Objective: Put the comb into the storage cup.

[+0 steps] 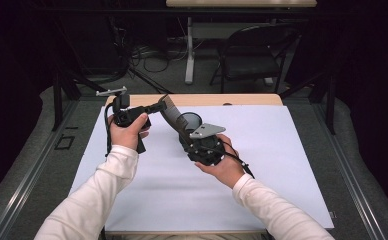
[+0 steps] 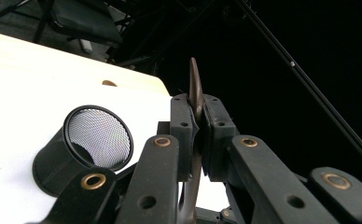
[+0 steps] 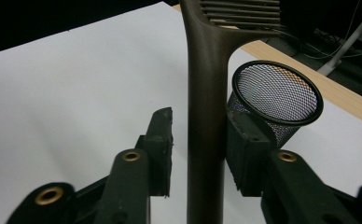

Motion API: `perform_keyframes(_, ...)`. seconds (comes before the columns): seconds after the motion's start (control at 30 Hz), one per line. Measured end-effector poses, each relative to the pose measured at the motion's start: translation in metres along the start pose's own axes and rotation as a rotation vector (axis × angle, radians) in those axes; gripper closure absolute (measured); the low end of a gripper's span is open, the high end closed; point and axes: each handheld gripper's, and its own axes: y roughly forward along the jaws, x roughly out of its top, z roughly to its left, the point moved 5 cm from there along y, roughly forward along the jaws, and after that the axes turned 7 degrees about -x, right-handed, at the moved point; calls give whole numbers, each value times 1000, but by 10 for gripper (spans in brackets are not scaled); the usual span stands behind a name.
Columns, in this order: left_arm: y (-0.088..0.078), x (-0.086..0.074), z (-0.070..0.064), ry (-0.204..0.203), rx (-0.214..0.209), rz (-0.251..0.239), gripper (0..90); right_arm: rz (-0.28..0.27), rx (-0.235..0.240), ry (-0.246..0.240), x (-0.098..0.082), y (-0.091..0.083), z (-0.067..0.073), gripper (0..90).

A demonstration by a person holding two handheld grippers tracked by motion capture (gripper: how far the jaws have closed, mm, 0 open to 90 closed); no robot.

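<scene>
A white sheet (image 1: 262, 150) covered the wooden table, a dark chair (image 1: 254, 52) at twelve o'clock. The left gripper (image 2: 197, 122) pinched the brown spatula (image 3: 206, 116); the right gripper's (image 3: 198, 140) jaws stood spread around its handle, a mesh cup (image 3: 277, 95) at one o'clock

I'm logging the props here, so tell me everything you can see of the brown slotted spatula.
The spatula is dark brown, smooth, plastic-looking, with a long flat handle widening into a slotted blade. It is held in the air above the white sheet, beside a black mesh cup. The left gripper is shut on its blade end, seen edge-on. The right gripper is open around the handle, one jaw touching it.
</scene>
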Motion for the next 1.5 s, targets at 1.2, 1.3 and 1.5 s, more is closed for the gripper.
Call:
perform_keyframes(1.2, -12, 11, 5, 30, 45, -49, 847, -123, -68, -16, 6, -17, -10, 516)
perform_keyframes(1.3, -14, 13, 4, 34, 46, -52, 847, -153, -81, -30, 8, -20, -12, 493)
perform_keyframes(1.5, -16, 16, 2, 48, 50, -63, 847, -166, -84, -49, 8, -23, -13, 443)
